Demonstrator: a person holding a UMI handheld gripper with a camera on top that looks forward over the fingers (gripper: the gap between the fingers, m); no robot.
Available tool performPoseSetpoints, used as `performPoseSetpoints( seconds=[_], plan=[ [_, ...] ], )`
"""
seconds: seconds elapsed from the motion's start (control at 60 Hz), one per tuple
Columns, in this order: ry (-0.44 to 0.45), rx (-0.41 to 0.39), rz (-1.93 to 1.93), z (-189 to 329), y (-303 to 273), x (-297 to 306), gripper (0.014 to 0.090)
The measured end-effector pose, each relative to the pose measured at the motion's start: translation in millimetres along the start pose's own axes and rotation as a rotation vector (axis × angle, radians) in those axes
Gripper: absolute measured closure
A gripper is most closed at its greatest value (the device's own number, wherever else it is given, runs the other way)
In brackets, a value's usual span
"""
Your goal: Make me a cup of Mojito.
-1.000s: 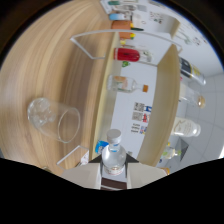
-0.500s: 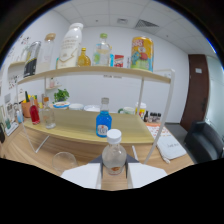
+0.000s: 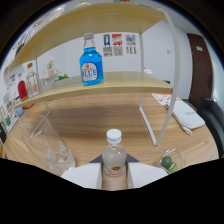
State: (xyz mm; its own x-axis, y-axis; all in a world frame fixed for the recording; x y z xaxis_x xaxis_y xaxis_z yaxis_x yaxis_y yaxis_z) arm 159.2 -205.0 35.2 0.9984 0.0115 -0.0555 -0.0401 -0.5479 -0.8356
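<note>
The gripper [image 3: 114, 176] holds a small clear plastic bottle with a white screw cap and an orange-red label [image 3: 114, 157] upright between its two white fingers [image 3: 82, 176]; both fingers press against the bottle's sides at label height, so the jaws stand narrow, closed on the bottle. The landmark for all positions below is the light wooden two-tier shelf with a white metal frame [image 3: 125, 80], which stands on the wooden table [image 3: 100, 122] beyond the fingers. The held bottle sits in front of the shelf, roughly below the middle of its lower board. On that lower board, left of centre, a blue glass liquor bottle with a silver cap and a white "BLUE" label [image 3: 91, 60] stands upright. Further left along the same board are small items, including a red container [image 3: 22, 90]; their details cannot be resolved. In front of the shelf's left end, on the table, a clear empty drinking glass [image 3: 50, 145] appears just beside the left finger. In front of the shelf's right leg, close to the right finger, a small clear dish holding green pieces [image 3: 167, 161] rests on the table. To the right of the shelf, a flat white object [image 3: 187, 115] lies on the table. On the wall behind the shelf hang printed posters [image 3: 117, 44].
</note>
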Motion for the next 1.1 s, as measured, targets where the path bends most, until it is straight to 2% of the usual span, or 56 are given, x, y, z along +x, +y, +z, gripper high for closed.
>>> performPoseSetpoints(
  seconds=[0.15,0.25,0.45,0.567,0.583,0.6,0.617,0.65,0.683,0.75,0.9,1.1],
  plan=[
    [-0.014,-0.038,-0.006,6.7,16.9,-5.7,0.0707],
    [-0.003,-0.033,-0.019,8.3,15.9,-6.1,0.0702],
    [0.025,-0.075,-0.031,5.3,25.4,-3.3,0.0678],
    [0.049,-0.059,-0.026,-9.4,19.6,-0.3,0.0512],
    [0.049,-0.059,-0.024,-12.1,18.6,-0.7,0.0466],
    [0.052,-0.059,-0.023,-15.1,17.6,-0.4,0.0373],
    [0.053,-0.058,-0.021,-18.3,16.0,-0.6,0.0361],
    [0.050,-0.047,-0.016,-25.4,10.9,-2.7,0.0281],
    [0.051,-0.035,-0.011,-33.2,5.1,-4.0,0.0240],
    [0.068,0.003,-0.015,-52.1,-11.4,-6.0,0.0207],
    [0.083,0.100,-0.073,-100.6,-45.1,-31.0,0.0194],
    [0.048,0.126,-0.102,-142.6,-40.3,-90.5,0.0185]
  ],
)
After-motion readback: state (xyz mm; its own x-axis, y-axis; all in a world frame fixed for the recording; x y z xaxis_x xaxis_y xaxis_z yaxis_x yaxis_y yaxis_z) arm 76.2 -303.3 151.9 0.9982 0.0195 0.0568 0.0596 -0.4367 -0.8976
